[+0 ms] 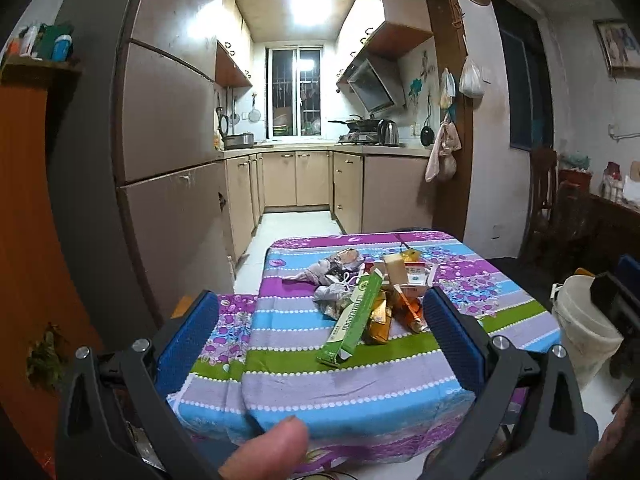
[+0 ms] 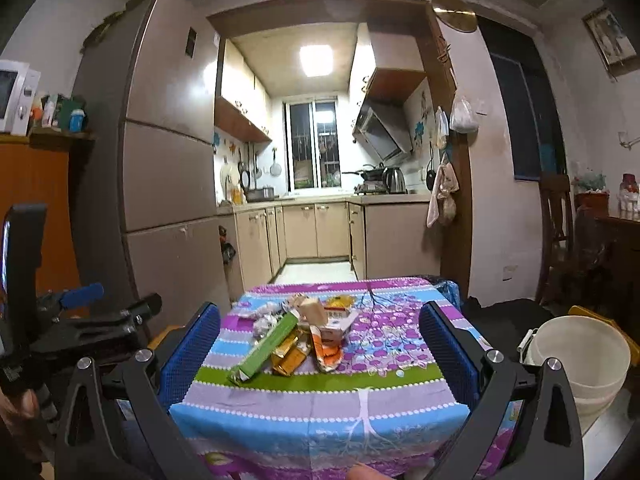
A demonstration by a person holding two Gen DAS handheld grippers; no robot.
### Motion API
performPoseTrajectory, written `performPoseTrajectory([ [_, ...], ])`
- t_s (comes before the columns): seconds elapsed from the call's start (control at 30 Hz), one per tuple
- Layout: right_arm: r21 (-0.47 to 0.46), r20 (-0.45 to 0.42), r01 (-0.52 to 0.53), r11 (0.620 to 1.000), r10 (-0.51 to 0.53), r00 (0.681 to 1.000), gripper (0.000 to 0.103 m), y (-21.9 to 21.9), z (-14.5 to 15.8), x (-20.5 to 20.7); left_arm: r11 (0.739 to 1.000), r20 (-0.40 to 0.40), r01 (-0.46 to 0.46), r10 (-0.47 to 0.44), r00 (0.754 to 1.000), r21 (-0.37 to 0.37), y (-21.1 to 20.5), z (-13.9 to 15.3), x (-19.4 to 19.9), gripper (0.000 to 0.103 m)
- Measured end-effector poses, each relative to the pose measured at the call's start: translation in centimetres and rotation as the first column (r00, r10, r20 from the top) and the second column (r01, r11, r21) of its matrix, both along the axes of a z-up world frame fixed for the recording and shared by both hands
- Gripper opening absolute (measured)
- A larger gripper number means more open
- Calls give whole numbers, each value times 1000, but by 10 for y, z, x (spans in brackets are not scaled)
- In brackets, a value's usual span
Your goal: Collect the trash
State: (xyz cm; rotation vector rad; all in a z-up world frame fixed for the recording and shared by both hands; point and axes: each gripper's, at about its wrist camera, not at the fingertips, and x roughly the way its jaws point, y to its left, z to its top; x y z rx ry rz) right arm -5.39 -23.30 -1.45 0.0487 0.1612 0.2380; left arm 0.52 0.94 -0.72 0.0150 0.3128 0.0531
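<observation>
A pile of trash lies on a table with a striped floral cloth [image 1: 360, 380] [image 2: 320, 400]. It holds a long green box [image 1: 352, 320] [image 2: 266, 348], gold wrappers [image 1: 378, 326] [image 2: 288, 360], an orange wrapper [image 1: 410, 308] [image 2: 326, 354], a red and white carton [image 1: 412, 280] [image 2: 338, 324] and crumpled foil and paper [image 1: 332, 276] [image 2: 266, 318]. My left gripper [image 1: 320, 336] is open and empty in front of the pile. My right gripper [image 2: 320, 344] is open and empty, a little further back. The left gripper also shows at the left of the right wrist view [image 2: 100, 312].
A cream plastic bucket [image 1: 584, 320] [image 2: 580, 360] stands on the floor right of the table. A tall fridge [image 1: 168, 140] [image 2: 160, 160] is at the left. A kitchen opens behind the table. A wooden chair [image 2: 556, 224] stands at the right wall.
</observation>
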Motion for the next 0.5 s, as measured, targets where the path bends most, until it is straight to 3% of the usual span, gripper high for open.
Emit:
performPoseTrajectory([
  [0.5,-14,-25,-34,999,33,999,99,2,-4,3,1000,4,-2,2,1000,-16,5,3,1,98],
])
